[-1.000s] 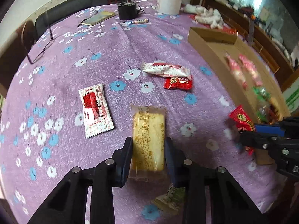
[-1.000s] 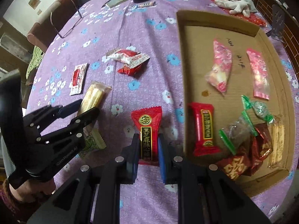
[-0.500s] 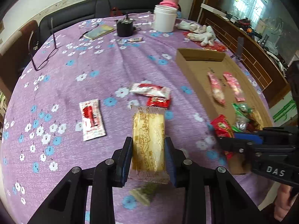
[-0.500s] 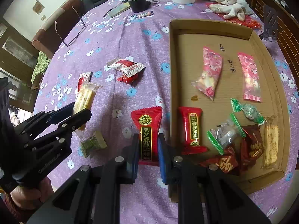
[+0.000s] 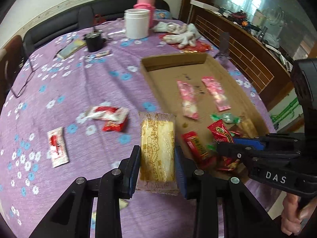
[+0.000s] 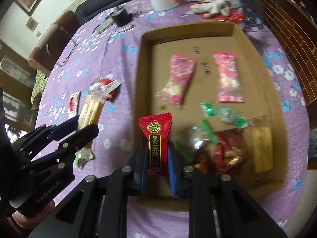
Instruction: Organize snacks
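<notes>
purple floral tablecloth [image 5: 65,83] lies under us, loose snacks left, cardboard tray [image 6: 247,45] right collecting them. our left gripper [image 5: 157,158] pinches the yellow biscuit pack [image 5: 157,148], our right gripper [image 6: 155,156] clamps the red candy packet [image 6: 155,138] over the tray's near left corner, both seemingly bound for it.

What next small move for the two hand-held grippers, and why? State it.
Probably carry on over the cardboard tray and release. The right hand-held gripper is shut on the red sesame candy, already above the tray's near edge; the left hand-held gripper grips the yellow biscuit pack short of the tray, over the purple tablecloth.

White jar [image 5: 137,23]; pink flask [image 5: 146,2] behind it, black cup [image 5: 94,41], crumpled gloves [image 5: 181,33], purple floral tablecloth [image 5: 65,87]
</notes>
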A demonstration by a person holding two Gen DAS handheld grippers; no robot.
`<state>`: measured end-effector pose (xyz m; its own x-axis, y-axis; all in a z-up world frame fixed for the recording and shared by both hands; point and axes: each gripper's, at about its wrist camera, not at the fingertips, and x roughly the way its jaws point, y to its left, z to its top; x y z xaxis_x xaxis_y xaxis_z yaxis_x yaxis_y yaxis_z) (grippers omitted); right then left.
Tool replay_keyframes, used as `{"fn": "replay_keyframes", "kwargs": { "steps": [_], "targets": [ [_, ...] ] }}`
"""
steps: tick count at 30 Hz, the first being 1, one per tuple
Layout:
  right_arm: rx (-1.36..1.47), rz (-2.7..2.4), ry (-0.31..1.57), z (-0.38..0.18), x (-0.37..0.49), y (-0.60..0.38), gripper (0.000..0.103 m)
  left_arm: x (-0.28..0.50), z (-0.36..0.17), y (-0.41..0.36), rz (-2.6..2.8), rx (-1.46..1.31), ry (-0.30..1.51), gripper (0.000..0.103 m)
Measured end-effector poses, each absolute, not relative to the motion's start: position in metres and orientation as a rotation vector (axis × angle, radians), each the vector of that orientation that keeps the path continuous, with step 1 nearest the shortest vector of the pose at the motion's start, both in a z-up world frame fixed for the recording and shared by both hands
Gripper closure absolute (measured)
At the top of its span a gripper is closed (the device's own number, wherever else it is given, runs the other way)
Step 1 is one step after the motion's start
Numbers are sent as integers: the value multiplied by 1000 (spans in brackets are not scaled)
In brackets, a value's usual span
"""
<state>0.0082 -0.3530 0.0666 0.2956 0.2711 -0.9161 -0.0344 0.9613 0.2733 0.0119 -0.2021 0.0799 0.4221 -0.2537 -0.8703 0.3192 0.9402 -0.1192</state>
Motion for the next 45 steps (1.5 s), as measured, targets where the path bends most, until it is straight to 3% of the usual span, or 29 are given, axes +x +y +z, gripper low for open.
{"fn": "replay_keyframes", "kwargs": {
  "steps": [17,37,40,42,45],
  "targets": [
    [276,90,1280,54,6,-433,85,14,56,-298,-483,145,1130,68],
    [254,100,1289,50,12,-438,84,12,52,-310,-481,170,1120,68],
    [254,96,1289,51,12,-439,80,10,53,-311,-480,184,1111,67],
    [245,86,1276,54,11,-439,72,9,55,-311,-483,190,1101,67],
    [231,74,1252,60,9,-438,71,7,59,-311,-483,194,1089,67]
  ]
}}
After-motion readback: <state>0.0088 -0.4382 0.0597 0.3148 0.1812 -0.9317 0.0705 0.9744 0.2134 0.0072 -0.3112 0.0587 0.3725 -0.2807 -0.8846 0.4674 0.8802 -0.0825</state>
